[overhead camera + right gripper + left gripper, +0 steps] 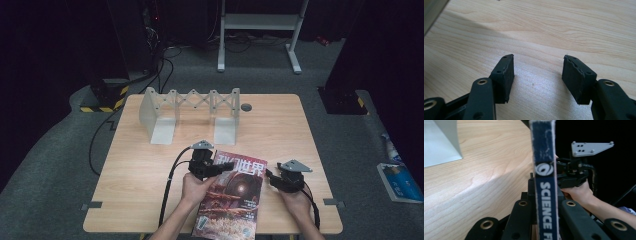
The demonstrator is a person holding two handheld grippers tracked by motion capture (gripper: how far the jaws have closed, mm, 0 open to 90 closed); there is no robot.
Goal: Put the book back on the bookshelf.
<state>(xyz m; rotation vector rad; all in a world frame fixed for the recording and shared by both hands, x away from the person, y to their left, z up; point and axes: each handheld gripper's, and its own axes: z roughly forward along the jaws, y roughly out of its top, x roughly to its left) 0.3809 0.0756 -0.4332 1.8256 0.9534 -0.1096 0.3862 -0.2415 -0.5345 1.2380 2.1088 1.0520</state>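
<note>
**Magazine pinched on the left, right jaws apart**

My left hand-held gripper (227, 167) is clamped on the magazine (235, 195), gripping its upper left edge. From its own view I read the spine (545, 182) edge-on, rising between the jaws. My right hand-held gripper (537, 77) sits just right of the magazine, jaws apart over bare surface (549, 32), nothing between them. Beyond both, well apart, stands a grey rack (192, 112).
</note>
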